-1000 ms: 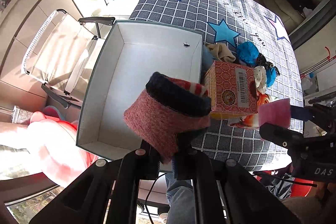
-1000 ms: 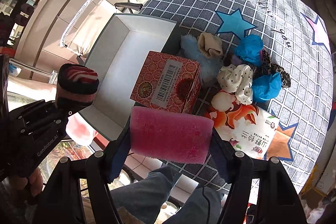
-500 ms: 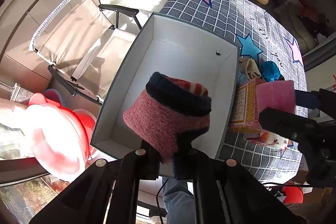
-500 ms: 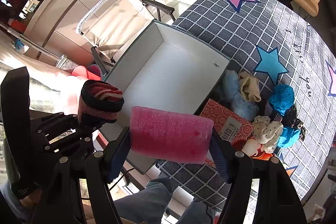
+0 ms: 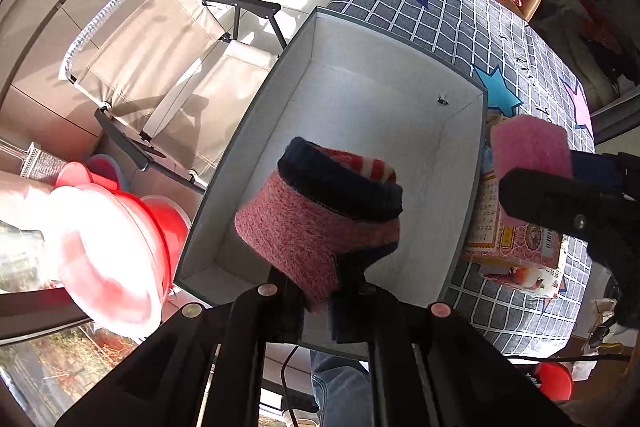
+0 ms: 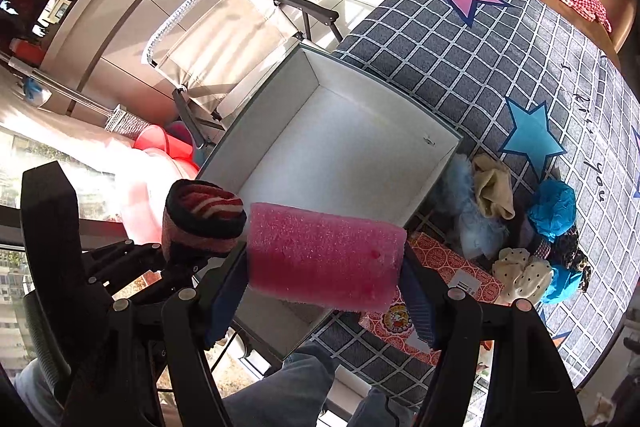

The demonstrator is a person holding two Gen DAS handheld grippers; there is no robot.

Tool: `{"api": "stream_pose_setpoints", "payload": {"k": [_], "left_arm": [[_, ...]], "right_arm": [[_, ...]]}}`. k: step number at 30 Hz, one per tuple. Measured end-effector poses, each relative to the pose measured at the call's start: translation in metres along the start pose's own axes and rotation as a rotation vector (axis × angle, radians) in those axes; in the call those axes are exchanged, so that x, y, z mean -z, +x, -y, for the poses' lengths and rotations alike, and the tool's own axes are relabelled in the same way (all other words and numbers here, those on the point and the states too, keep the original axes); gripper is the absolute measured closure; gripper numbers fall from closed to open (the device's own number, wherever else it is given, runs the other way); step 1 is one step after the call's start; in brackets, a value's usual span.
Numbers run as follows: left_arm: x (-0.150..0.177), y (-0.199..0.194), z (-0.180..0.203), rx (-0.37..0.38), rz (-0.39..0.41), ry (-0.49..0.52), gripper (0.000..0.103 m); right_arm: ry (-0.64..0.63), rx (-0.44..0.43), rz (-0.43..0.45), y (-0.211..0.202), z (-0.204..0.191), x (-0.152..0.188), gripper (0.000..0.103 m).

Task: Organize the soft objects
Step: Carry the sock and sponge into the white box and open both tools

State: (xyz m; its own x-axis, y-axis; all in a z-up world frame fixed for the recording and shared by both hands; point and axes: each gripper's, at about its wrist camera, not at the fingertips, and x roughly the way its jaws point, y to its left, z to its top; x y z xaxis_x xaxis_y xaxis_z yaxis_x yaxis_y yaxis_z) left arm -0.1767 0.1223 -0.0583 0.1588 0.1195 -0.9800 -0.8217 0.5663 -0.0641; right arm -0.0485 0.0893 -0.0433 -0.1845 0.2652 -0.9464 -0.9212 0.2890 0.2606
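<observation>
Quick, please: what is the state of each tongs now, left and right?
Left tongs: closed on the rolled sock.
Right tongs: closed on the pink sponge.

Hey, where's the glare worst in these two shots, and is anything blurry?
Left wrist view: sunlight blows out the red basin at lower left; the rolled sock looks slightly soft. Right wrist view: the same basin is washed out; the pink sponge stays sharp.

left claw (image 5: 320, 291): clamped, loaded | right claw (image 6: 324, 291): clamped, loaded
</observation>
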Motion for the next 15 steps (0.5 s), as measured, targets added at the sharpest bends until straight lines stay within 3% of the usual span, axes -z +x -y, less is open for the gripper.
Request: {"api": "stream_pose_setpoints", "payload": {"k": [15], "left_arm": [[-0.006, 0.02, -0.003, -0.01, -0.033, -0.025, 0.094]], "right_arm": [[0.009, -0.013, -0.035, 0.016, 0.003, -0.016, 0.031]]}}
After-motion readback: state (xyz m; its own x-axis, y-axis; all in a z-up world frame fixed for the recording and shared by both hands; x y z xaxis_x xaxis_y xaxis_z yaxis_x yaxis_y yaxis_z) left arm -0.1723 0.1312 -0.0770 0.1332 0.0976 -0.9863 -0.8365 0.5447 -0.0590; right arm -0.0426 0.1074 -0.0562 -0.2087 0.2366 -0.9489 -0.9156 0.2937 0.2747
